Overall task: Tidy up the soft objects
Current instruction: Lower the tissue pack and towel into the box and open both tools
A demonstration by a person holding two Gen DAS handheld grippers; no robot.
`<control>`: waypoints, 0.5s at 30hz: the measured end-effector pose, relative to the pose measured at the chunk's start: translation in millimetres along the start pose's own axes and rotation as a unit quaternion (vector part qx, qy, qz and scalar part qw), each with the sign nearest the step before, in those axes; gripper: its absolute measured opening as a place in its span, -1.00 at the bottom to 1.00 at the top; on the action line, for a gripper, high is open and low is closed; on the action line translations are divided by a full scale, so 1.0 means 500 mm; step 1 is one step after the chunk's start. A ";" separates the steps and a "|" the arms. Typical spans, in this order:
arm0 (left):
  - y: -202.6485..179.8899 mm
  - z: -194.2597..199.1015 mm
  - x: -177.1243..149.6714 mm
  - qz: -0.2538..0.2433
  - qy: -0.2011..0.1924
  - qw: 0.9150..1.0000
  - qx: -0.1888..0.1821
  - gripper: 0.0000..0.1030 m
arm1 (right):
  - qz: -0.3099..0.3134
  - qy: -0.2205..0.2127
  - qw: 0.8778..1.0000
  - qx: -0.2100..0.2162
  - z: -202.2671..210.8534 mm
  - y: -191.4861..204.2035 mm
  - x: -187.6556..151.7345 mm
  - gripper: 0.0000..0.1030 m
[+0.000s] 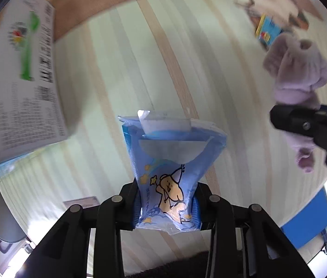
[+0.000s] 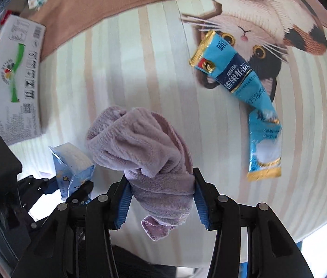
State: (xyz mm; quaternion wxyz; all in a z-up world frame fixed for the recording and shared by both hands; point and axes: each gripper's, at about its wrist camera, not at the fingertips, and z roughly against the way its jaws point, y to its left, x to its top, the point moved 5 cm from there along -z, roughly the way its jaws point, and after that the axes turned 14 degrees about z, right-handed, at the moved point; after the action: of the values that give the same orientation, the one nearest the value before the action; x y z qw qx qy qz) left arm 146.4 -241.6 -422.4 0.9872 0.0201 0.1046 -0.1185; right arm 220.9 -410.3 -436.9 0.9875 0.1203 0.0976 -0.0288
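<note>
Towel (image 2: pixel 144 153), lilac, bunched & limp, pinched by right gripper (image 2: pixel 161 199) above striped cloth (image 2: pixel 140 58); light, droops, so grip mid-bundle. Left gripper (image 1: pixel 166 206) clamps tissue pack (image 1: pixel 170 162): squashy, slick film.

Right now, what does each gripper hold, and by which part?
Left gripper: tissue pack, by its lower end. Right gripper: purple towel, by its bunched middle.
</note>
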 end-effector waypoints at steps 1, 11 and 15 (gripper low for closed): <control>0.006 0.014 -0.009 0.004 -0.008 1.000 -0.006 -0.40 | -0.001 -0.007 1.000 0.002 0.017 -0.008 0.002 -0.02; 0.197 0.272 0.024 0.069 -0.114 0.986 -0.099 -0.40 | 0.047 -0.093 0.995 0.014 0.194 0.172 -0.078 -0.02; 0.338 0.331 0.045 0.100 -0.120 0.980 -0.123 -0.40 | 0.072 -0.116 0.990 0.043 0.211 0.351 -0.056 -0.03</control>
State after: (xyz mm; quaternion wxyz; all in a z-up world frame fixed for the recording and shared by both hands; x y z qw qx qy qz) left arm 241.7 -93.2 -262.9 0.9944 -0.1050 -0.0033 -0.0070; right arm 227.3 -264.8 -290.2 0.9856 0.1649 -0.0282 0.0249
